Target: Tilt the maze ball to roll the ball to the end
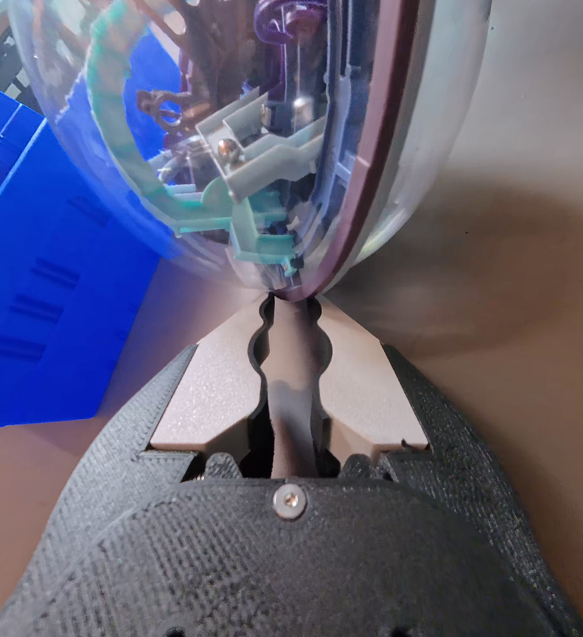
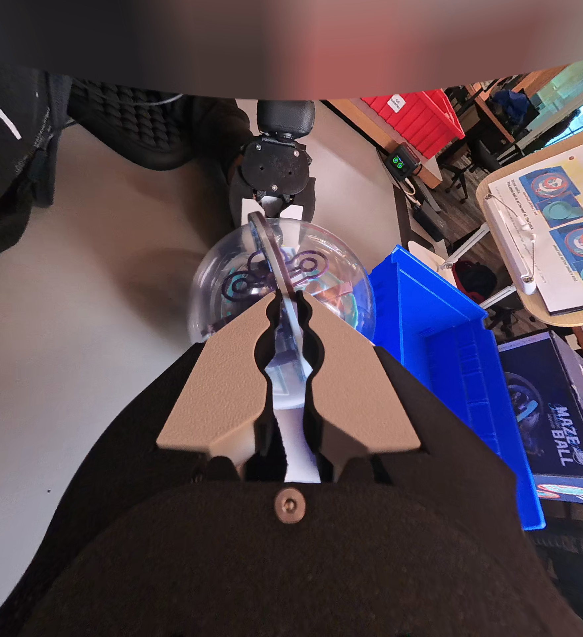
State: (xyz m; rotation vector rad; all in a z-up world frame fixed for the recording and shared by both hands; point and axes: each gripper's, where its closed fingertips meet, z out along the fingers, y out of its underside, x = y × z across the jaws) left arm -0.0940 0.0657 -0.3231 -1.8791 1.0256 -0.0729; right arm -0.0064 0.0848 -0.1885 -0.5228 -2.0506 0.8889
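Your left tool is closed to a narrow gap on the dark equator rim of the maze ball. Your right tool pinches the same rim on the opp. side. Ball is held between both, above the counter. Steel ball sits in a grey track section. Blue bin stands just beside the sphere; counter on the other side is bare.
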